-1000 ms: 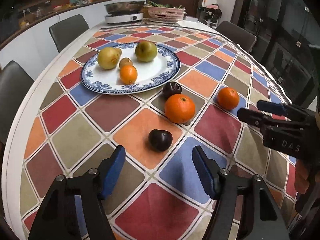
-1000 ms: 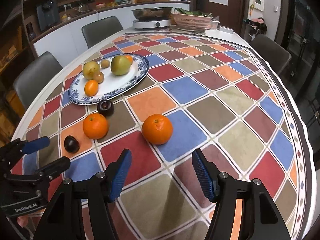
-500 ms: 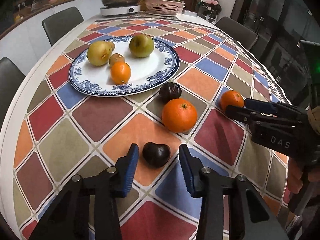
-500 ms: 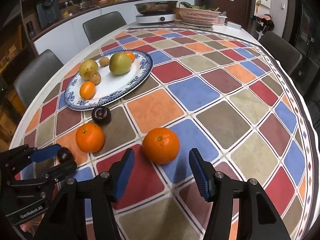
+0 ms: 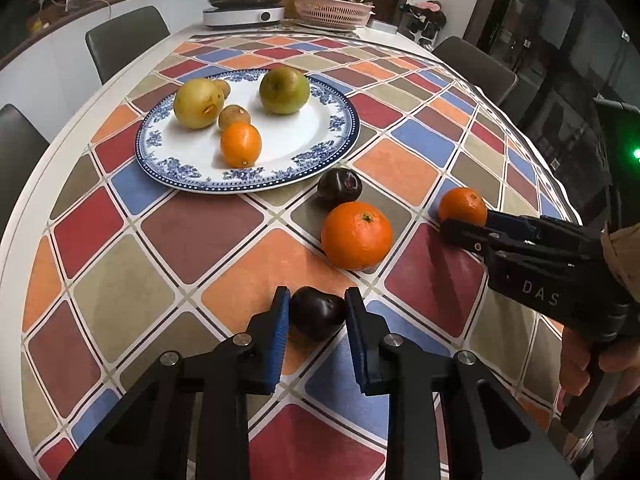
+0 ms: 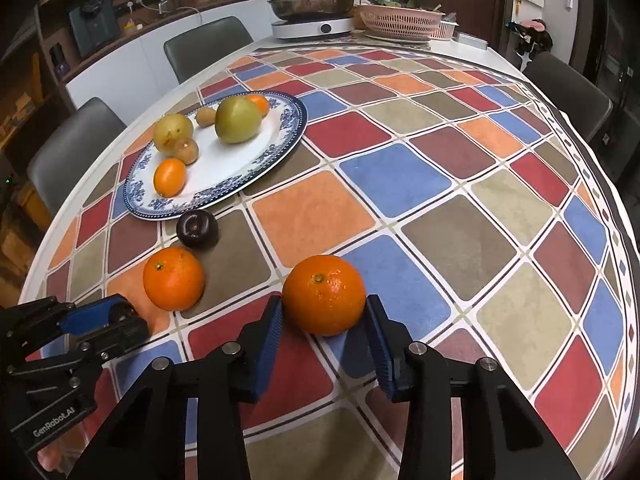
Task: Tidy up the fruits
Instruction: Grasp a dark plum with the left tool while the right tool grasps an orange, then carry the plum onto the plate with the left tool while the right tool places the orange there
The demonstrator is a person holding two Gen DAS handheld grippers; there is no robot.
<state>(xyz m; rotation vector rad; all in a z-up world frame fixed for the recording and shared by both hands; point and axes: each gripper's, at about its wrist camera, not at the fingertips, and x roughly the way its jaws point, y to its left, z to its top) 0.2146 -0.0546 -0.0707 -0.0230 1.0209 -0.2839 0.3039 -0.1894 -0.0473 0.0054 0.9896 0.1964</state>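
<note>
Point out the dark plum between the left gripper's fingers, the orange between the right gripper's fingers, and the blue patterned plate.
dark plum (image 5: 318, 314), left wrist view, its top.
orange (image 6: 324, 294), right wrist view, its middle.
plate (image 5: 320, 136), left wrist view, bare white near the rim.

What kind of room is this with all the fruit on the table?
Most likely a home dining room joined to a kitchen. There is a dining table under a checkered cloth with chairs around it, an electric cooker with a pan at the far end, and a counter with appliances behind.
</note>
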